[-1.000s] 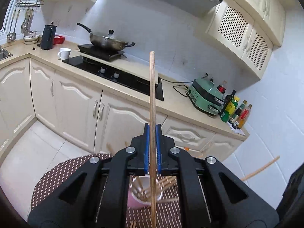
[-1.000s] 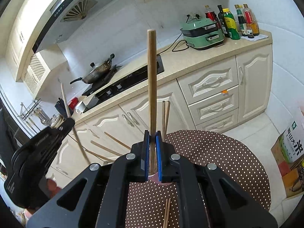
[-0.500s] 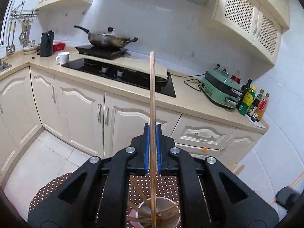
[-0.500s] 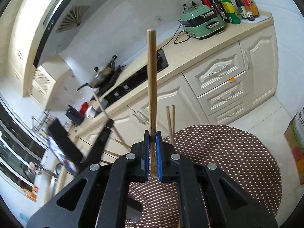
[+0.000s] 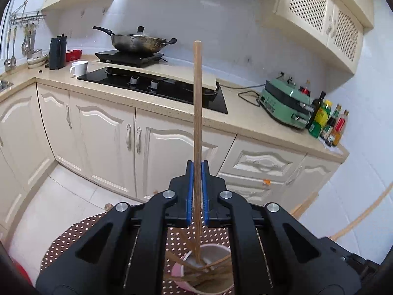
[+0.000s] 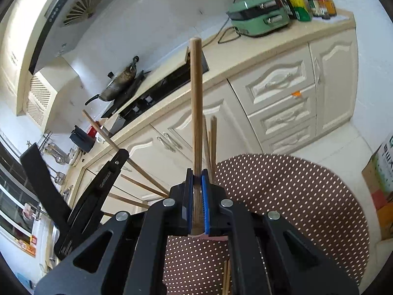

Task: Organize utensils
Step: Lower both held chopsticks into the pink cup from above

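My left gripper holds a wooden chopstick upright between its blue pads; the jaws look slightly parted and the chopstick's lower end rests inside a pink cup that holds several chopsticks. My right gripper is shut on another wooden chopstick, held upright just above the cup's pink rim. The left gripper shows in the right wrist view at the left. Loose chopsticks lie on the mat.
The cup stands on a round brown dotted mat on a table. Behind are cream cabinets, a hob with a wok, a green appliance, bottles and a cardboard box.
The left gripper has come down over the cup, and its chopstick's lower end now sits inside it with the jaws loosened. The right gripper has tilted a little; it still grips its chopstick.
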The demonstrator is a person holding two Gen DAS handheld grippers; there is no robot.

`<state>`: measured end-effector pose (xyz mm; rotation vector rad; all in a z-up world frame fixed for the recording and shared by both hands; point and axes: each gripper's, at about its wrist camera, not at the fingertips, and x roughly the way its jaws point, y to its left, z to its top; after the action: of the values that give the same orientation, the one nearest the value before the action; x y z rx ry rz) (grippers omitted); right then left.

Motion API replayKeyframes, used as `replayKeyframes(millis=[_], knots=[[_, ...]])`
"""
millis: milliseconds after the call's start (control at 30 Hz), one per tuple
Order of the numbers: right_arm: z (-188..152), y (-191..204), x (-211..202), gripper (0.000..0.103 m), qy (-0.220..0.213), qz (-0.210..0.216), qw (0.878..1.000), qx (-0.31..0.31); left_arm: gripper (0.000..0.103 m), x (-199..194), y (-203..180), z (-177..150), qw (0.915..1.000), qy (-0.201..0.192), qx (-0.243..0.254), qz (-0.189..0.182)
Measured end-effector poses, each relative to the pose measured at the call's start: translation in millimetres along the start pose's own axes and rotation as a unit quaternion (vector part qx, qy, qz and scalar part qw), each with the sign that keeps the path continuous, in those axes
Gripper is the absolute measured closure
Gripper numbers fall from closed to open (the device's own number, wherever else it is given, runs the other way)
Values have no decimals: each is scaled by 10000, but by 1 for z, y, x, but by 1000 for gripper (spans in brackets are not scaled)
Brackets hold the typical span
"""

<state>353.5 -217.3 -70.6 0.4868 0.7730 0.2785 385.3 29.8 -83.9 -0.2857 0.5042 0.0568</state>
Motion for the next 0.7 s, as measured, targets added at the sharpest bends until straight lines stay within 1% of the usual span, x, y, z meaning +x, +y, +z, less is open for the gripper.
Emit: replayKeyframes(millis=[233,333,400,500,633,700], knots=[[-2,3,5,98,163,-164,9995,-198,96,-11,7,-9,9993,349,31,-99],[0,8,4,98,178,-218,9992,-293,96,-18,7,-11,9991,376,10,-188],[1,10,4,98,163,-275,9987,-385,96,-22,3,-12,9990,375,97,-235],[0,10,8,98,192,-300,9985,-428,96,-23,-2,-16,9986,425,261,-183],[-4,11,17,98,256,-335,9979,-489,96,-21,-4,-19,9974,606,396,-72],[-8,12,21,98,304,-358,9972,-585,96,-18,-4,-22,9963,716,466,-74]])
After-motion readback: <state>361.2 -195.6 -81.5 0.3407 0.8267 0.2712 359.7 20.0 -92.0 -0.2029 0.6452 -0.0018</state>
